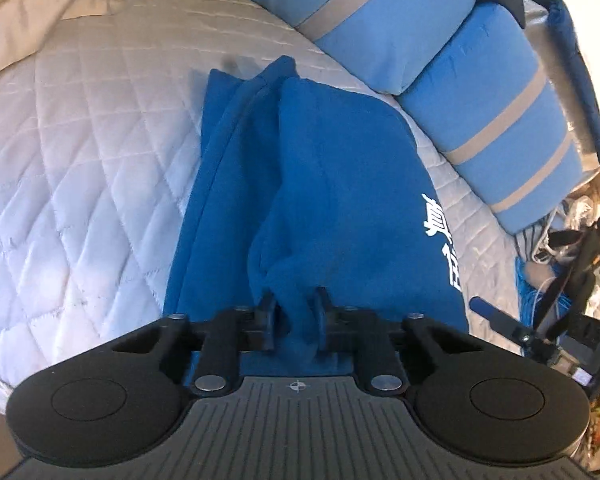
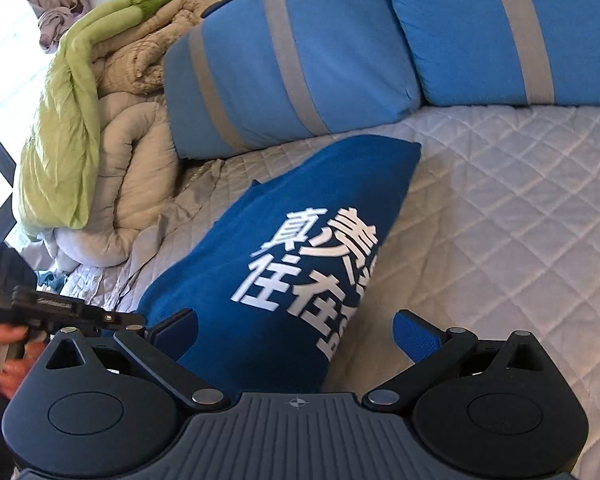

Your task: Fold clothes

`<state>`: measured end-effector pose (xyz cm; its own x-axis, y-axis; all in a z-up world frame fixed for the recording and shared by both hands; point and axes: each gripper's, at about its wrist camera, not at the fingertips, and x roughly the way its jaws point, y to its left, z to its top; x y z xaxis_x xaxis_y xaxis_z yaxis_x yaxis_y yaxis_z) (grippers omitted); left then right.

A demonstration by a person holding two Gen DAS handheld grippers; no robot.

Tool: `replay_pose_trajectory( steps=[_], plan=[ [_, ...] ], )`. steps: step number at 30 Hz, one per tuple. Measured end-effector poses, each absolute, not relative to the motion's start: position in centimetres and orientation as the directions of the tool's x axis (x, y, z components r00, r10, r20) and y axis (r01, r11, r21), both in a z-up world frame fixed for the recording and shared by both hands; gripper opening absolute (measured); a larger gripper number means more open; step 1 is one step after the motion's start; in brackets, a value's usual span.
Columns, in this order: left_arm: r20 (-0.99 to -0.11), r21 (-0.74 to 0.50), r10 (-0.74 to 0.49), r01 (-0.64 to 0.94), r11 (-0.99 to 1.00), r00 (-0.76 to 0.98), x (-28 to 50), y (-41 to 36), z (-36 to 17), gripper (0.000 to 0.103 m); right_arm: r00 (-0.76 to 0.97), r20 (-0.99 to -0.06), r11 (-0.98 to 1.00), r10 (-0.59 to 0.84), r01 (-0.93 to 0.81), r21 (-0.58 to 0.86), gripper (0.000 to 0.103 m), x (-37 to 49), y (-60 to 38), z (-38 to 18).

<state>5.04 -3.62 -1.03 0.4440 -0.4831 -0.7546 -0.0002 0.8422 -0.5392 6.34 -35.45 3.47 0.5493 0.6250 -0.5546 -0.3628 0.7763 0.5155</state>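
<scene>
the left gripper (image 1: 294,314) has its two fingers drawn in narrow, pinching a bunched fold of the blue shirt (image 1: 320,184) between the pads; the cloth gathers into a twisted ridge right at the fingertips and passes down between them toward the gripper body. ahead of the fingers the shirt runs away in long lengthwise folds over the quilted bed cover (image 1: 80,168), with white printed characters (image 1: 444,240) along its edge off to the right of the fingers. further ahead and to the right lie two blue pillows with grey stripes (image 1: 384,16), just beyond the shirt's far end. far to the right, past the bed edge, the right gripper's blue-padded finger shows beside a clutter of cables and bags that is too small to sort out.

the right gripper (image 2: 296,338) has its fingers spread wide, one on each side of the near part of the shirt (image 2: 300,208), with a blue pad (image 2: 414,340) facing inward; whether either pad touches the cloth cannot be told. between and just ahead of the fingers the shirt's white characters (image 2: 312,260) face up, and the cloth narrows toward the pillows (image 2: 292,64) ahead. to the right of the fingers the bed cover (image 2: 520,208) lies bare. ahead and to the left sits a heap of beige and green bedding (image 2: 100,132). left of the fingers the left gripper (image 2: 40,304) is held in a hand (image 2: 8,356).
</scene>
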Motion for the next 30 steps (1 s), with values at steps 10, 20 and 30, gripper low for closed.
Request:
replay_pose_trajectory(
  steps=[10,20,30],
  plan=[
    [-0.722,-0.323,-0.250,0.004,0.946,0.646,-0.4,-1.5,4.0,0.010,0.540,-0.554,0.764,0.634,-0.327,0.556,0.103,6.2,-36.8,2.5],
    [-0.772,-0.342,-0.261,-0.033,0.939,0.580,-0.8,-0.7,-1.1,0.023,0.521,-0.571,0.768,0.634,-0.335,0.547,0.103,6.3,-36.2,2.3],
    [-0.696,-0.470,-0.336,-0.048,0.881,0.635,-2.0,1.0,0.4,0.057,0.492,-0.590,0.764,0.641,-0.336,0.551,0.103,6.4,-33.6,3.1]
  ],
)
